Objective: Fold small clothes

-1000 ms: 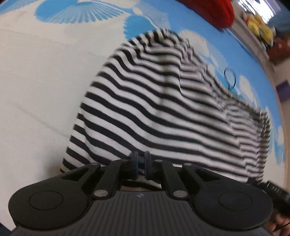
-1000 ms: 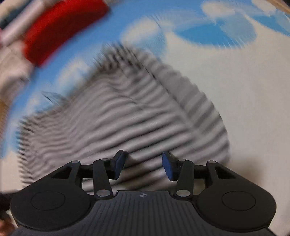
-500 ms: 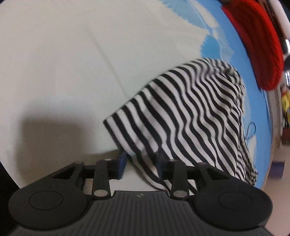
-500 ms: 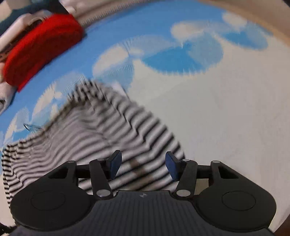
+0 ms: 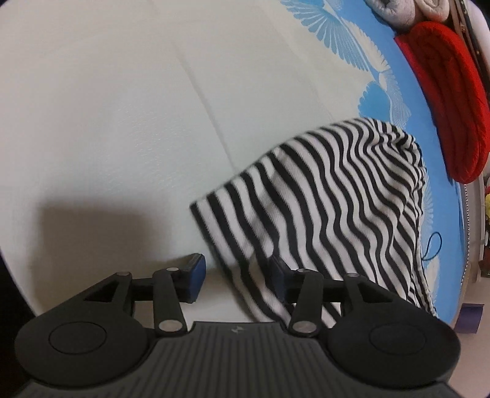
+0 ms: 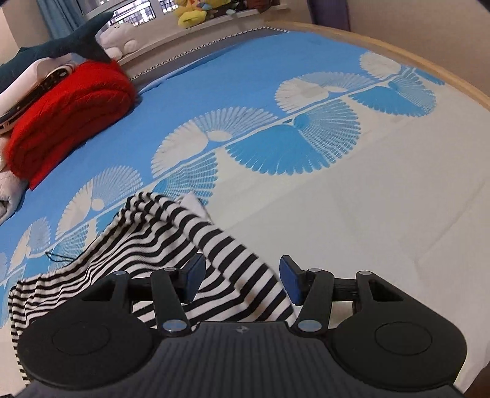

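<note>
Grippers first, nearest to us. Our left gripper [image 5: 237, 275] has its jaws spread wide; the near corner of the striped garment [image 5: 330, 208] lies between and over its right finger, but nothing is pinched. Our right gripper [image 6: 242, 280] is likewise spread apart, with the garment's [image 6: 147, 245] near edge lying in the gap between its blue pads [image 6: 289, 283], unclamped.

Just beyond the fingers, the garment lies loosely heaped on the bed sheet [image 6: 367, 199], rumpled into waves rather than flat. In the left view it runs from near the gripper toward the far right; in the right view it spreads from the gripper toward the near left. It straddles the line where the sheet's white half meets the blue, fan-patterned half.

A thin dark thread [image 5: 431, 245] lies on the blue just beside the garment.

Farther off, well apart from it, a folded red blanket [image 6: 67, 119] rests at the sheet's far left edge. Behind that sit a shark plush [image 6: 61, 46] and other soft toys [image 6: 196, 12] by the window.
</note>
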`<state>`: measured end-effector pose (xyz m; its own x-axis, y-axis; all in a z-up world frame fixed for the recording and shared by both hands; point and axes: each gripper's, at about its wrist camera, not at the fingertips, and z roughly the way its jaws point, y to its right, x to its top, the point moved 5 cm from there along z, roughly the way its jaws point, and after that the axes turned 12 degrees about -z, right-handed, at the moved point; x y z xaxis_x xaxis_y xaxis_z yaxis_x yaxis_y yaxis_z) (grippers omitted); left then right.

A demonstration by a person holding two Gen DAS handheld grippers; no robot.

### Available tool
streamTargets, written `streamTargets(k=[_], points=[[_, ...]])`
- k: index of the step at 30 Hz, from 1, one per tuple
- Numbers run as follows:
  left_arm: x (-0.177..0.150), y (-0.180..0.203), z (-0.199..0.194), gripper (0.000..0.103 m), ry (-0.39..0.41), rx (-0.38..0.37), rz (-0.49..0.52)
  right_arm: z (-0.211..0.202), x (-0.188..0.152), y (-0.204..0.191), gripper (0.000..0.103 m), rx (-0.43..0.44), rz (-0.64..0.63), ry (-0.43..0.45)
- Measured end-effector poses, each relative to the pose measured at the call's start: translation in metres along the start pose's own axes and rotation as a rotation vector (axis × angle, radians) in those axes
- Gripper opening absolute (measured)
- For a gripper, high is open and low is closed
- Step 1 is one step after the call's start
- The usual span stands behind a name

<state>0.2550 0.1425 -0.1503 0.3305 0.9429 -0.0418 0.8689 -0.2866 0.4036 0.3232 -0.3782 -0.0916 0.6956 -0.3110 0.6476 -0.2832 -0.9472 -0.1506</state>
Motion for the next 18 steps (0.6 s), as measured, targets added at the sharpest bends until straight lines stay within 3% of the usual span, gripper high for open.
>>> streamTargets(k=[3,5,11,12,13,15,18], points=[[-0.003,0.0,0.002,0.055,0.003,0.007,0.014,0.0,0.0,0.001,0.056,0.003,0.009,-0.001],[0.002,-0.002,0.007,0.055,0.009,-0.021,-0.032,-0.001,0.0,0.001,0.056,0.004,0.008,0.0],[0.008,0.01,0.016,0.055,0.023,-0.091,-0.029,-0.001,0.001,0.0,0.056,0.0,0.015,0.005],[0.007,0.012,0.015,0.051,0.027,-0.09,-0.011,-0.001,0.001,0.0,0.056,-0.002,0.016,0.006],[0.005,0.013,0.014,0.035,0.03,-0.091,0.002,-0.002,0.001,0.001,0.056,-0.002,0.018,0.008],[0.003,0.017,0.009,0.016,0.048,-0.105,0.031,-0.003,0.002,0.001,0.056,-0.003,0.019,0.013],[0.003,0.029,-0.004,0.012,0.103,-0.125,0.105,-0.004,0.003,0.003,0.056,-0.015,0.021,0.023]])
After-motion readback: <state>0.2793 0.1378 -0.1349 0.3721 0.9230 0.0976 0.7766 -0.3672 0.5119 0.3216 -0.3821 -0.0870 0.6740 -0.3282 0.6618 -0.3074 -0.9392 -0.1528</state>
